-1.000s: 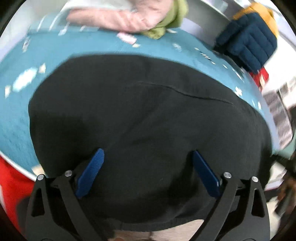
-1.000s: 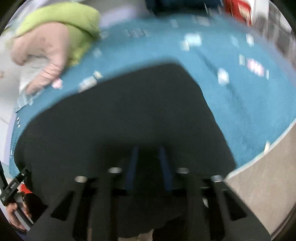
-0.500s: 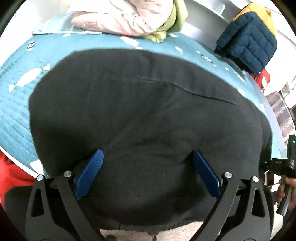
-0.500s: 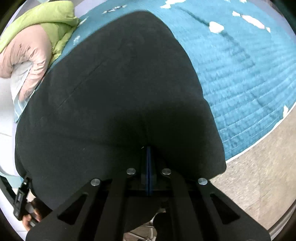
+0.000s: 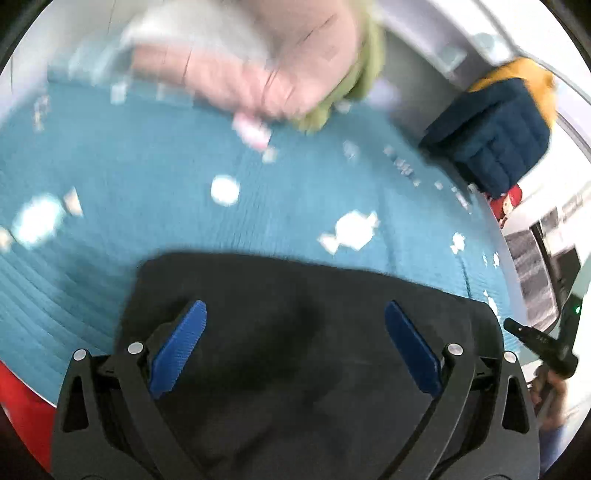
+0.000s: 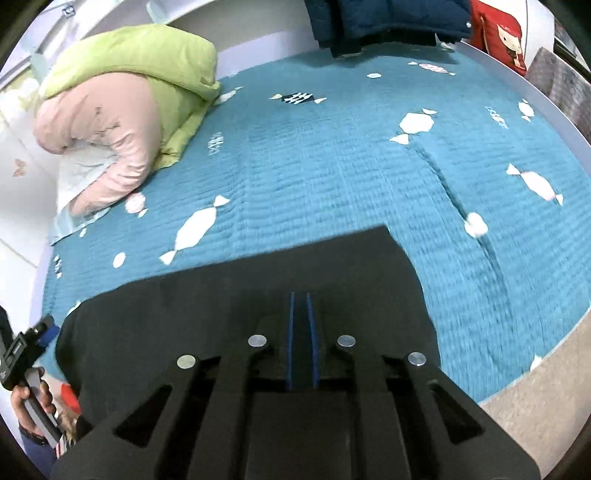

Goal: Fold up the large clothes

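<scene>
Left gripper jaws spread wide, right gripper jaws narrow, opening slightly, both angled downward

The teal bedspread lies bare and wide beyond the black garment. A pink and green quilt pile blocks its far left corner; a navy jacket and red cushion crowd the far right edge.
</scene>
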Demonstrator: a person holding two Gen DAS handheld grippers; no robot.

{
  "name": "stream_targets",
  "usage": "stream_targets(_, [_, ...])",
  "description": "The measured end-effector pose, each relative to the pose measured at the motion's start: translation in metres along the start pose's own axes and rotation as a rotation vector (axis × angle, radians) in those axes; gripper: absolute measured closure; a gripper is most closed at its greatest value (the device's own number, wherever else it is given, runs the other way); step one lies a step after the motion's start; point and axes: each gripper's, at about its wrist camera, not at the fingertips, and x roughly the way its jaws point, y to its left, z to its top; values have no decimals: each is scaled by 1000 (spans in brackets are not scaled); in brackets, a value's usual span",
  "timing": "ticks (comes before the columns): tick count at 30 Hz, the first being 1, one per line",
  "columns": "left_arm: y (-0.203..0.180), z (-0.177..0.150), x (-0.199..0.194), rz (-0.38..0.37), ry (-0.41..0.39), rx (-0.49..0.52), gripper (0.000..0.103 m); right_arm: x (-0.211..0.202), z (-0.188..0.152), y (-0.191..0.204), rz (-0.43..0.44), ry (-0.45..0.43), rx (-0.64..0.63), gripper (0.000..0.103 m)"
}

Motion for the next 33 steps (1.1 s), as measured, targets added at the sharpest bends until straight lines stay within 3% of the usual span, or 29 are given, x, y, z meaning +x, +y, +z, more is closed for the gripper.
stream_targets(3, [2,-14,25,56,20,113,6,40,-2,-18,-20,96,32,102])
stream_targets(6, [1,-40,27,86,7,128,6,55,-18,-31,-16,160,43,103])
stream_targets(10, [14,-63,27,60,-21,87,6,63,-37,-37,-5,170,40,103])
stream_targets(15, [17,-55,37,58,0,69,6,81,-42,-25,-69,148,15,103])
stream_targets(18, [13,-53,29,65,2,106,6,71,-37,-27,-64,127,32,103])
stream_targets(23, [0,-69,-23,26,-78,154,6,4,-47,-24,-16,46,28,97])
stream_targets(25, [3,-81,-30,12,-61,144,6,-4,-62,-26,-56,96,17,95])
stream_targets(28, [12,-102,-23,41,-25,130,6,3,-83,-38,-46,161,43,96])
stream_targets(30, [17,-112,-11,60,5,117,6,24,-95,-52,-36,209,73,103])
stream_targets(33, [24,-114,5,41,31,87,6,57,-102,-67,15,239,137,103])
